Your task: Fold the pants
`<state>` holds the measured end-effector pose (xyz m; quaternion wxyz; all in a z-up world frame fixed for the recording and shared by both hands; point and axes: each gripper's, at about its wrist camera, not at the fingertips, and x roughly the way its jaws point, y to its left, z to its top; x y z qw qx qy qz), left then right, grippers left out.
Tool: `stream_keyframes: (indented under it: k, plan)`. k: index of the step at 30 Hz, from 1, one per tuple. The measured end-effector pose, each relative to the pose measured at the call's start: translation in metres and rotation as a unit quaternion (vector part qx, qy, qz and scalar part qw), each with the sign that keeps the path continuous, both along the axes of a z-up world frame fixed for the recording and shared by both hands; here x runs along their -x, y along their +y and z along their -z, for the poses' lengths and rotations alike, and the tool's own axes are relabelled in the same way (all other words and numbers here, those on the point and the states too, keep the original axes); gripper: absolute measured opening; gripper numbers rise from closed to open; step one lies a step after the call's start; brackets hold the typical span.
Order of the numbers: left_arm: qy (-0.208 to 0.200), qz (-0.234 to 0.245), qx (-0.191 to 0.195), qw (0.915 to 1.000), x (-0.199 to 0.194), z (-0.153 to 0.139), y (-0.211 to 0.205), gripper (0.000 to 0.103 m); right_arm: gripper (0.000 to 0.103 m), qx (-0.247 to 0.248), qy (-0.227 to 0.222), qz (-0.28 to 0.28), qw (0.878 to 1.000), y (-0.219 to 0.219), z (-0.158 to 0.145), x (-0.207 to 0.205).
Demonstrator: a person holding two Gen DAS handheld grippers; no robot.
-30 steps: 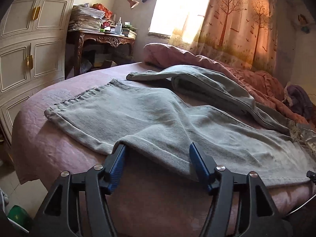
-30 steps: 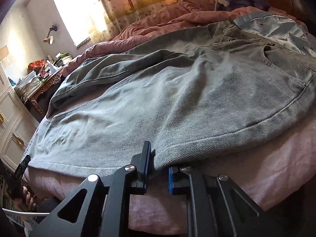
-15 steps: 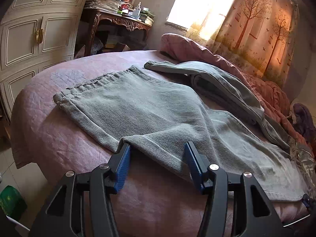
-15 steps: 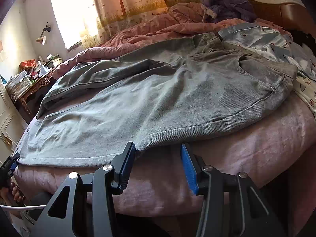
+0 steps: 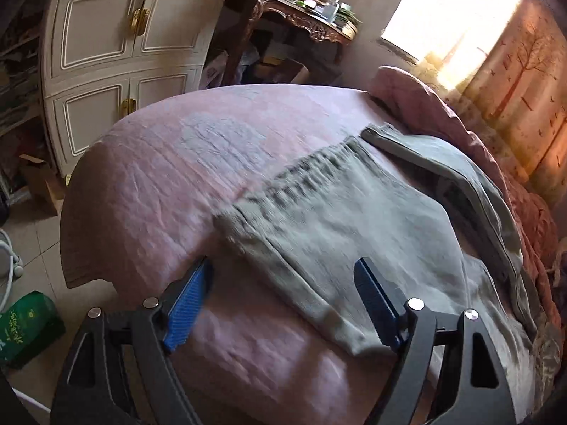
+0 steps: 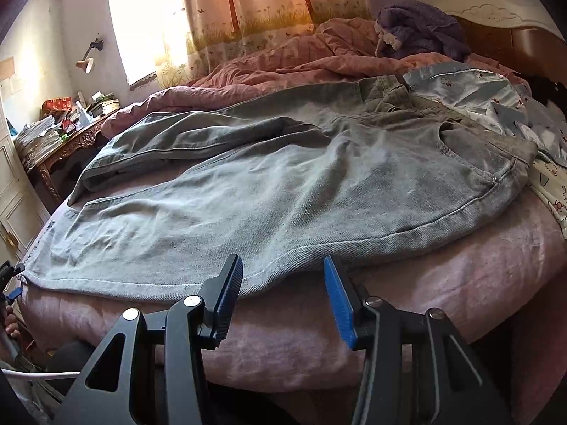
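Grey jeans [image 6: 283, 191] lie spread on a pink bed [image 6: 460, 283], one leg flat, the other leg [image 6: 198, 138] folded over behind it. In the left wrist view the near leg's hem end [image 5: 336, 219] lies ahead. My left gripper [image 5: 283, 304] is open and empty, hovering over the leg's near edge by the hem corner. My right gripper [image 6: 283, 290] is open and empty, just in front of the jeans' side seam at the bed's near edge.
A white wardrobe [image 5: 117, 53] and a carved wooden desk [image 5: 301, 17] with stacked papers stand left of the bed. A rumpled pink duvet [image 6: 319, 56], a purple garment [image 6: 421, 28] and patterned blue clothing [image 6: 478, 92] lie at the far side. A green box [image 5: 24, 326] sits on the floor.
My right gripper let go of the jeans' edge, opened and backed off. My left gripper rose and swung left toward the hem end, jaws wider; its view is blurred.
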<state>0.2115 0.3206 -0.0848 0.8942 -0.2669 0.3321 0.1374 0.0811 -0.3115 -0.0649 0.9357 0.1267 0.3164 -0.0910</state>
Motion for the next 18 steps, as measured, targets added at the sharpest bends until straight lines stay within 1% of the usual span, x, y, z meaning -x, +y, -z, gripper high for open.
stream_keyframes:
  k: [1, 2, 3, 4, 5, 6, 7, 8, 10, 11, 12, 13, 14, 15, 16, 17, 18]
  plan:
    - [-0.009, 0.005, -0.002, 0.9999, -0.003, -0.001, 0.005, 0.076, 0.049, 0.003, -0.005, -0.001, 1.0, 0.0, -0.003, 0.002]
    - [-0.009, 0.01, -0.011, 0.9998, -0.007, -0.001, 0.008, 0.068, 0.049, 0.006, -0.009, 0.0, 1.0, 0.001, -0.005, 0.003]
    - [-0.002, 0.003, -0.025, 0.9997, -0.011, -0.001, 0.009, 0.039, 0.049, 0.009, -0.013, 0.002, 1.0, 0.0, -0.007, 0.004]
    - [0.002, -0.007, -0.034, 0.9994, -0.012, -0.001, 0.011, 0.015, 0.049, 0.013, -0.015, 0.006, 1.0, 0.001, -0.009, 0.005]
    - [-0.006, -0.002, -0.029, 0.9996, -0.012, -0.002, 0.014, 0.011, 0.049, 0.017, -0.015, 0.01, 1.0, 0.001, -0.01, 0.005]
    - [-0.014, -0.003, -0.024, 0.9996, -0.011, -0.007, 0.016, 0.01, 0.049, 0.02, -0.014, 0.012, 1.0, 0.001, -0.011, 0.003]
    - [-0.023, -0.019, -0.046, 0.9985, -0.008, -0.016, 0.015, 0.01, 0.049, 0.022, -0.013, 0.013, 1.0, 0.001, -0.013, 0.002]
    - [-0.039, -0.031, -0.087, 0.9949, -0.004, -0.03, 0.012, 0.01, 0.049, 0.024, -0.013, 0.012, 1.0, 0.002, -0.014, 0.001]
    - [-0.092, -0.023, -0.146, 0.9847, 0.008, -0.058, 0.001, 0.01, 0.049, 0.033, -0.017, 0.01, 0.999, 0.005, -0.018, 0.0]
    - [-0.102, -0.025, -0.171, 0.9797, 0.01, -0.068, -0.005, 0.01, 0.049, 0.039, -0.02, 0.009, 0.999, 0.007, -0.02, 0.001]
    - [-0.101, -0.03, -0.189, 0.9763, 0.009, -0.072, -0.008, 0.01, 0.049, 0.045, -0.024, 0.008, 0.999, 0.01, -0.022, 0.001]
    - [-0.092, -0.033, -0.201, 0.9746, 0.005, -0.072, -0.01, 0.01, 0.049, 0.049, -0.027, 0.006, 0.998, 0.013, -0.022, 0.001]
    - [-0.073, -0.037, -0.208, 0.9746, -0.002, -0.066, -0.009, 0.01, 0.049, 0.051, -0.029, 0.003, 0.998, 0.015, -0.022, 0.001]
    - [-0.05, -0.042, -0.205, 0.9766, -0.008, -0.054, -0.005, 0.01, 0.049, 0.052, -0.028, 0.0, 0.998, 0.018, -0.021, 0.0]
    - [-0.03, -0.046, -0.194, 0.9794, -0.012, -0.043, 0.001, 0.01, 0.049, 0.051, -0.024, -0.001, 0.998, 0.019, -0.019, -0.001]
    - [-0.005, -0.051, -0.173, 0.9836, -0.017, -0.026, 0.01, 0.011, 0.049, 0.052, -0.021, -0.002, 0.998, 0.02, -0.018, -0.001]
    - [0.016, -0.057, -0.157, 0.9858, -0.019, -0.012, 0.016, 0.011, 0.049, 0.053, -0.018, -0.003, 0.998, 0.02, -0.016, -0.002]
